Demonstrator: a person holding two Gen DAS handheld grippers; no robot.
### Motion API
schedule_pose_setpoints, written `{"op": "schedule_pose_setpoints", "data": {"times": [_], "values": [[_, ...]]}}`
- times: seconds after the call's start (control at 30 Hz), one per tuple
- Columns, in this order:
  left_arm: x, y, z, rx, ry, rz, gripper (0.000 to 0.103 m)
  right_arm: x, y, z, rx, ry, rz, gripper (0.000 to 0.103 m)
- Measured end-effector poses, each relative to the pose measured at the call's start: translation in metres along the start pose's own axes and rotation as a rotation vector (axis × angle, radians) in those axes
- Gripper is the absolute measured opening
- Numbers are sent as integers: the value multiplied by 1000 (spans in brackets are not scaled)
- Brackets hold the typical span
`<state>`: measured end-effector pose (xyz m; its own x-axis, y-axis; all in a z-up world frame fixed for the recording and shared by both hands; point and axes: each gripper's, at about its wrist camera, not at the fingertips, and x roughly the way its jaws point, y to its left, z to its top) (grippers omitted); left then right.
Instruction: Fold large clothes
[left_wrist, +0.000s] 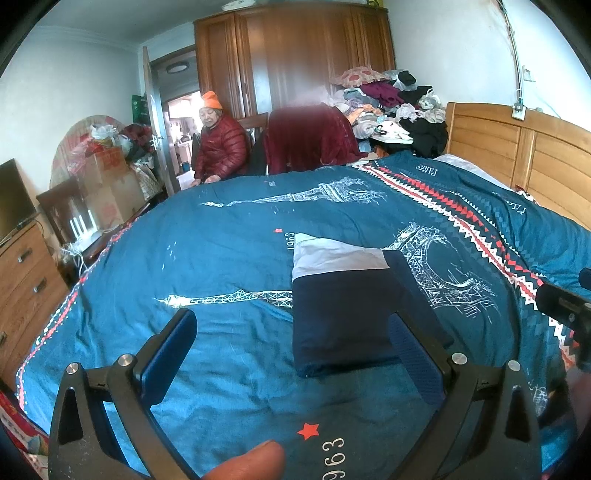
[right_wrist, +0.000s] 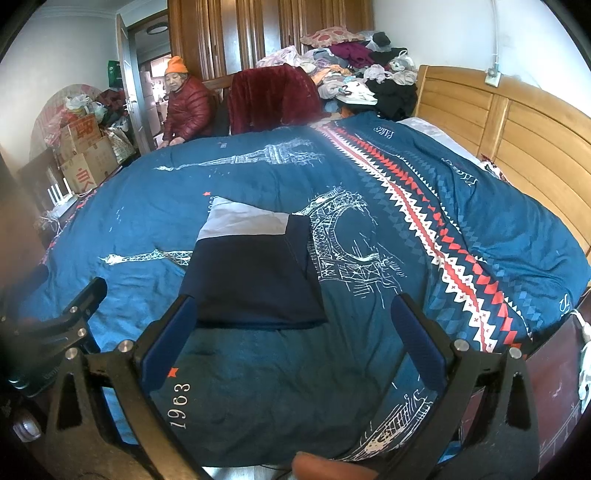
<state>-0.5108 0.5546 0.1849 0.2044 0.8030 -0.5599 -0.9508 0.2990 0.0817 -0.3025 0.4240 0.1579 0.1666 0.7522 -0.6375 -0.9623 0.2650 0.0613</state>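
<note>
Both grippers hang low over the near edge of the quilt (left_wrist: 221, 240), each with its blue-padded fingers spread wide and nothing between them: the left gripper (left_wrist: 291, 350) sits just short of the garment (left_wrist: 340, 314), the right gripper (right_wrist: 295, 332) likewise, its left finger (right_wrist: 173, 339) close by the garment's near fold. A thumb tip (left_wrist: 251, 461) shows at the bottom of the left view. The garment, dark navy with a pale grey band at its far end, lies folded into a tidy rectangle flat on the quilt, near the quilt's middle and beside the printed arch. Beyond the quilt's far edge a person (left_wrist: 221, 144) in an orange hat and red puffer jacket sits, next to a maroon throw (left_wrist: 310, 140) draped over a chair. Right of that rises a pile of clothes (left_wrist: 391, 107), and behind the quilt's right side stands the wooden headboard (left_wrist: 517, 155).
</note>
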Motion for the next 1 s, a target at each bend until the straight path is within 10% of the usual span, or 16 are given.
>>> {"op": "schedule_pose_setpoints", "data": {"times": [1.0], "values": [[9, 1, -4, -4, 13, 2, 103, 1, -4, 0, 5, 6, 1, 103]]}}
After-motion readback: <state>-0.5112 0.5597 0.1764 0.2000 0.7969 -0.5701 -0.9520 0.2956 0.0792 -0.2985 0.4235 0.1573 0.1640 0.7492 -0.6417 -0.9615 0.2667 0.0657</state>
